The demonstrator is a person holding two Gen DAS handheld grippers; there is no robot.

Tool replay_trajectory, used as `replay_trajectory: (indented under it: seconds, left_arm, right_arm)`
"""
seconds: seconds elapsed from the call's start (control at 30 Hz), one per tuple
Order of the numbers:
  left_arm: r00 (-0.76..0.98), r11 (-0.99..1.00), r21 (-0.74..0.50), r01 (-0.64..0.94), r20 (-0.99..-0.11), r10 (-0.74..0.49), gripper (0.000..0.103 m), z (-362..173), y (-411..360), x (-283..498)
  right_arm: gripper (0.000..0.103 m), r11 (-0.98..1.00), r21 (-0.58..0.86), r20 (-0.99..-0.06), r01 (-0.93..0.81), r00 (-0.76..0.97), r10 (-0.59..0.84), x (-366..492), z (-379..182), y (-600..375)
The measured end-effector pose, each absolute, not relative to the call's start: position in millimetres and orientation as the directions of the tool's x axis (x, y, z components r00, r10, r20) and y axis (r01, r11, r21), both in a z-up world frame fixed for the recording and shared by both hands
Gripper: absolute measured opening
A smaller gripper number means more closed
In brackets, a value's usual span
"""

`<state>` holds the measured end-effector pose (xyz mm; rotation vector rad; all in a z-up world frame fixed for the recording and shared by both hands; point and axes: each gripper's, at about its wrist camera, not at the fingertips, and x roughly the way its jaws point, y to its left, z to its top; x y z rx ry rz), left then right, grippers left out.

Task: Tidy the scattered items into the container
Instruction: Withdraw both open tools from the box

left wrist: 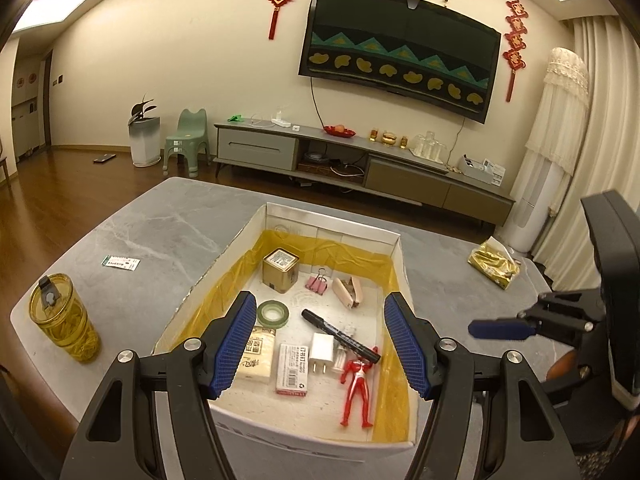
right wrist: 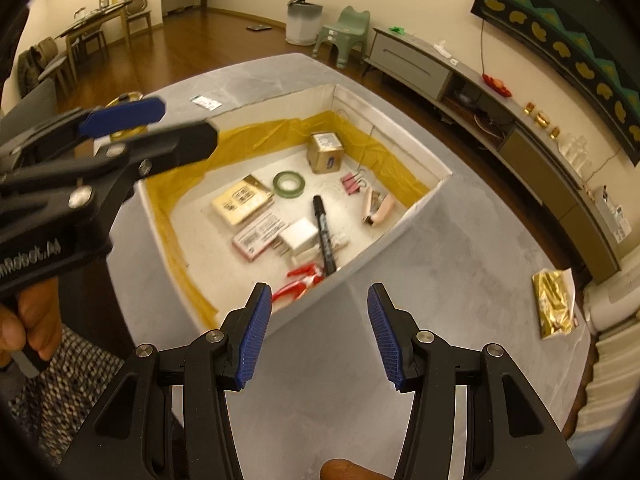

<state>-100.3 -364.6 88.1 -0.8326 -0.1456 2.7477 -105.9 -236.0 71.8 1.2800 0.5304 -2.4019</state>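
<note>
A white box (left wrist: 400,240) (right wrist: 400,220) with yellow lining stands on the grey table. Inside lie a red figure (left wrist: 357,384) (right wrist: 298,282), a black marker (left wrist: 340,335) (right wrist: 324,234), a white charger (left wrist: 323,350) (right wrist: 300,236), a green tape roll (left wrist: 273,313) (right wrist: 289,184), a square tin (left wrist: 281,270) (right wrist: 326,152), a pink binder clip (left wrist: 318,281) and a tissue pack (left wrist: 258,354). My left gripper (left wrist: 320,344) hangs open over the box's near end, nothing between its fingers. My right gripper (right wrist: 320,332) is open beside the box, above bare table.
An amber lidded cup (left wrist: 64,316) stands at the table's left edge, with a small card (left wrist: 120,262) beyond it. A gold foil packet (left wrist: 494,262) (right wrist: 554,306) lies at the table's far right. A TV cabinet (left wrist: 360,160) runs along the wall behind.
</note>
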Motion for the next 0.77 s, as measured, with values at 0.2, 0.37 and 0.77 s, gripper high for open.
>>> replay_trajectory:
  seconds: [0.2,0.37,0.77]
  left_arm:
    - [-0.809,-0.960,-0.174,-0.219,-0.518,0.279,0.068,89.7,-364.1,-88.2]
    - [-0.809,-0.961,-0.172,-0.218,-0.519,0.277,0.068,88.0,-363.7,-79.2]
    - [-0.799,-0.961,-0.161,-0.225,-0.534,0.276,0.068,82.4,-360.9,-73.0]
  right_arm:
    - [0.054,-0.857,-0.136,-0.850,0.496,-0.504,-0.157,-87.9,65.3,-238.4]
    - [0.053,-0.849,-0.145,-0.832,0.508,-0.528,-0.174,-75.9,66.0,-241.7]
    - [0.054,-0.830,-0.200,-0.811,0.521,-0.563,-0.158,-66.6,63.1,-251.4]
